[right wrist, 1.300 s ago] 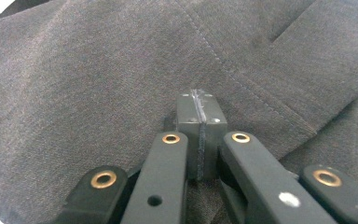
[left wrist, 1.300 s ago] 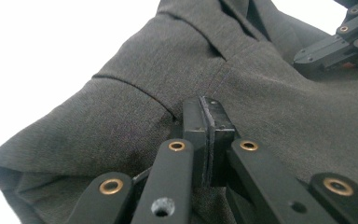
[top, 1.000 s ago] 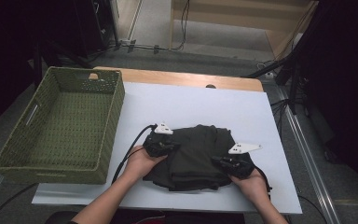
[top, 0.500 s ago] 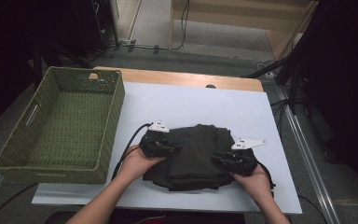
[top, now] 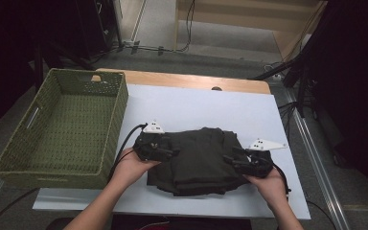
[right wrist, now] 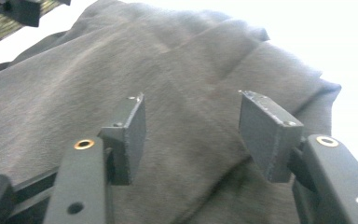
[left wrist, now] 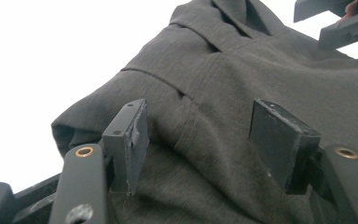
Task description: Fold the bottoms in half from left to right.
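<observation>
Both tongs, left (top: 165, 149) and right (top: 237, 160), just opened, empty, over folded garment (top: 201, 160).

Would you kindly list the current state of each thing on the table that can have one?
Dark garment: folded into a compact stack, lying flat on the white table cover, held by neither gripper.
Left gripper: open, jaws just opening, poised over the garment's left edge, pinching nothing.
Right gripper: open, jaws just opening, over the garment's right edge, pinching nothing.
Green wicker basket: upright, empty.
</observation>
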